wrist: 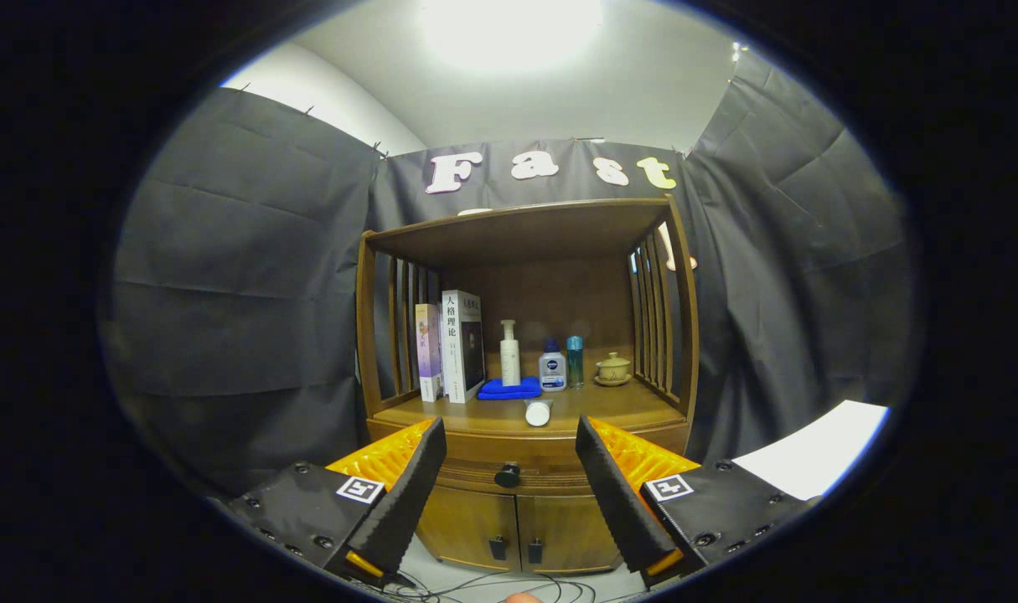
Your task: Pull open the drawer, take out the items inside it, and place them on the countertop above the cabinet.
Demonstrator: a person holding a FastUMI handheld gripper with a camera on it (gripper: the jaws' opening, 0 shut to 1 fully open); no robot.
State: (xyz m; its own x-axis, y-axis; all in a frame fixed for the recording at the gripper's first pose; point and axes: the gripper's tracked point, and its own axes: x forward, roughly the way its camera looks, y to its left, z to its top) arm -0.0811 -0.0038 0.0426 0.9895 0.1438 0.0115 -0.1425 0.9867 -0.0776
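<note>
The drawer (pixel 509 469) is seen shut, its contents hidden. The tool (pixel 506 469) is held apart before its knob (pixel 508 475). A white tube (pixel 538 412) is laid on the worktop (pixel 617 402).

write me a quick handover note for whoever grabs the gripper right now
Gripper: open, holding nothing, fingers spread wide and apart from the cabinet, aimed at the drawer front.
Drawer: looks shut; its dark knob sits between the fingers, further ahead.
Countertop: already carries books, a blue cloth, a pump bottle, two smaller bottles, a lidded cup on a saucer and a white tube lying near the front edge. Free space is front right.
Done: nothing I can confirm.
Left: grip the knob, pull the drawer open, lift out what is inside, set it on the countertop. The contents are hidden for now.
</note>
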